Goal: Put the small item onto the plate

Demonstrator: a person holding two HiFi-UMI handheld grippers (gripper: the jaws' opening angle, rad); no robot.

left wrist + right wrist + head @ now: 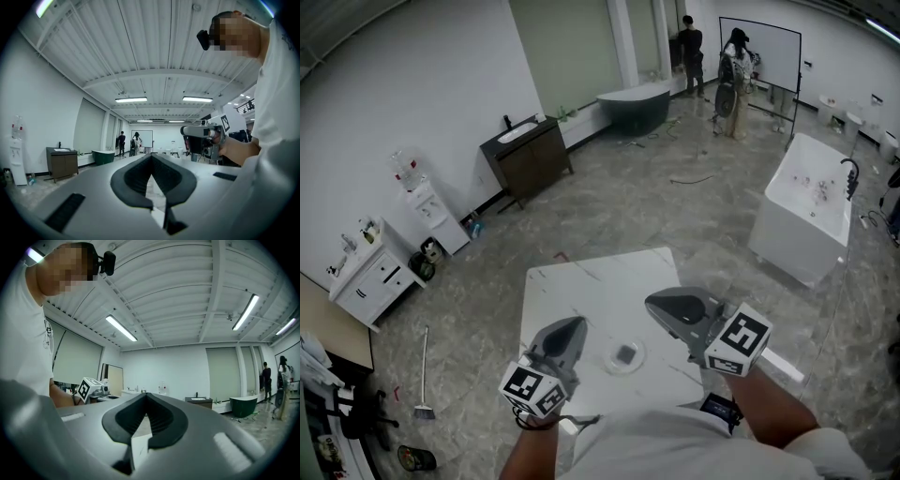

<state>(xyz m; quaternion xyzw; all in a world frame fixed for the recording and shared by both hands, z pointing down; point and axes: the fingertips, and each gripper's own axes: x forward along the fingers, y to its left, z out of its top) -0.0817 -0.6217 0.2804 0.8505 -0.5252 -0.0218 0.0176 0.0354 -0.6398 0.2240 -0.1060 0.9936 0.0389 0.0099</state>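
Table (581, 291): white, marble-patterned, and it carries the plate (624, 357) close to the edge nearest me. All positions below are given from that plate, as the head view shows it.

Arms: both forearms come up from the bottom of the head view, one on each side of the plate. I hold both grippers level, pointing away from my body and out across the room. Each gripper view shows walls and ceiling, with none of the tabletop past the tips.

Left gripper (577, 324): just left of the plate, its marker cube toward me.

Right gripper (652, 302): above and right of the plate, my right hand (236, 149) wrapped round its grip.

Plate: small, round and pale, lying flat on the table between the two grippers and nearer me than either tip.

Small item (626, 354): a dark, squarish piece lying in the middle of the plate. It is apart from both grippers. Neither gripper view shows it.

Jaws, left: pressed together, the dark pads (136, 178) meeting at the tip, with nothing between them.

Jaws, right: pressed together likewise, the pads (159, 420) tip to tip, and nothing pinched.
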